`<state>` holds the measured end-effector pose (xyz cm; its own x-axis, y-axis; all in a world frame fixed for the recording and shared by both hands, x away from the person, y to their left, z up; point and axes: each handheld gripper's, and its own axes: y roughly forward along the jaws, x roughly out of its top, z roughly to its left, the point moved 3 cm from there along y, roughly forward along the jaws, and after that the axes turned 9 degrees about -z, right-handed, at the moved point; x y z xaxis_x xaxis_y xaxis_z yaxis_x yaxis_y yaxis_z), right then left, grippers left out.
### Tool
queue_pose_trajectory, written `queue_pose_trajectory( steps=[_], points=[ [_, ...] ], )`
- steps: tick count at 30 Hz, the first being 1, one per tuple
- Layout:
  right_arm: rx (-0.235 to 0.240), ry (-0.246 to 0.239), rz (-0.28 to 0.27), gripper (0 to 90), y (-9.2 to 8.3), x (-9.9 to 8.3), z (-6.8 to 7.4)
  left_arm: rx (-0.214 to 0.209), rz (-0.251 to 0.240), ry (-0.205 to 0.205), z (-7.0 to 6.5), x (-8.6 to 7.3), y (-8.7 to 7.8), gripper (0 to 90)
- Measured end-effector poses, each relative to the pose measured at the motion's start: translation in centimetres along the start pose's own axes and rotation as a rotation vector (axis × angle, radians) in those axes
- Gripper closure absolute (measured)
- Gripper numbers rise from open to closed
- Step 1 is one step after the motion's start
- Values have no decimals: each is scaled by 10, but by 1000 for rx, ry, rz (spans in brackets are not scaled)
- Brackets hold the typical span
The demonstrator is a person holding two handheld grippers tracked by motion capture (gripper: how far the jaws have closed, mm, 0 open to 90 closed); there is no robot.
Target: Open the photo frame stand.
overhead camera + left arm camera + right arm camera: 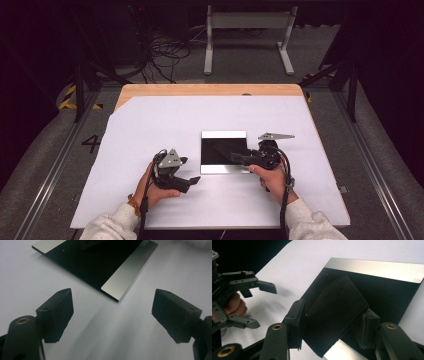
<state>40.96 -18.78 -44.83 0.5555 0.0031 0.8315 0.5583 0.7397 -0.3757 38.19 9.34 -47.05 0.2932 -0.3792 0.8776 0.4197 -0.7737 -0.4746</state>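
Right tool [332,332]: two black pads pinching one black cloth-like pad [337,315], one finger on each side of it, tilted above the plate. In the high view, right tool [239,158] pointing left over the near right part of the plate, gripped by the right hand [270,181]; one cable looping from it down past the wrist; one grey three-cornered plate [275,136] on top.

Left tool [112,315]: two black pads spread wide, nothing between them, bare white sheet underneath. In the high view, left tool [192,180] near the front left of the plate, apart from it, gripped by the left hand [157,190]; one grey three-cornered plate [170,159] on top as well. Also seen from the right gripper view at far left, fingers apart.

One flat plate [223,152]: black middle, two silver strips, one along the far edge and one along the near edge. Lying flat on one white sheet [150,130], roughly at its centre. Black pad held over the plate's dark middle; whether its lower edge touches the plate, cannot tell.

White sheet covering most of one wooden bench [200,89], wood bare along the far edge. Beyond the bench, one white frame stand [247,30] with two legs and one tangle of cables [165,55] on the floor.
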Motion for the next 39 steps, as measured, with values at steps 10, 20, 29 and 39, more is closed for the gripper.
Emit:
queue_pose_trajectory(
  steps=[10,20,29,39],
  points=[
    [18,-34,-16,520,-7,-2,5,10,43,-7,8,6,26,175],
    [25,-72,-28,528,-10,-4,8,-21,65,-36,13,10,40,170],
    [43,-118,-41,538,-13,-4,12,-42,77,-58,15,12,49,171],
    [59,-162,-56,545,-15,-4,15,-50,69,-74,21,15,54,192]
  ],
)
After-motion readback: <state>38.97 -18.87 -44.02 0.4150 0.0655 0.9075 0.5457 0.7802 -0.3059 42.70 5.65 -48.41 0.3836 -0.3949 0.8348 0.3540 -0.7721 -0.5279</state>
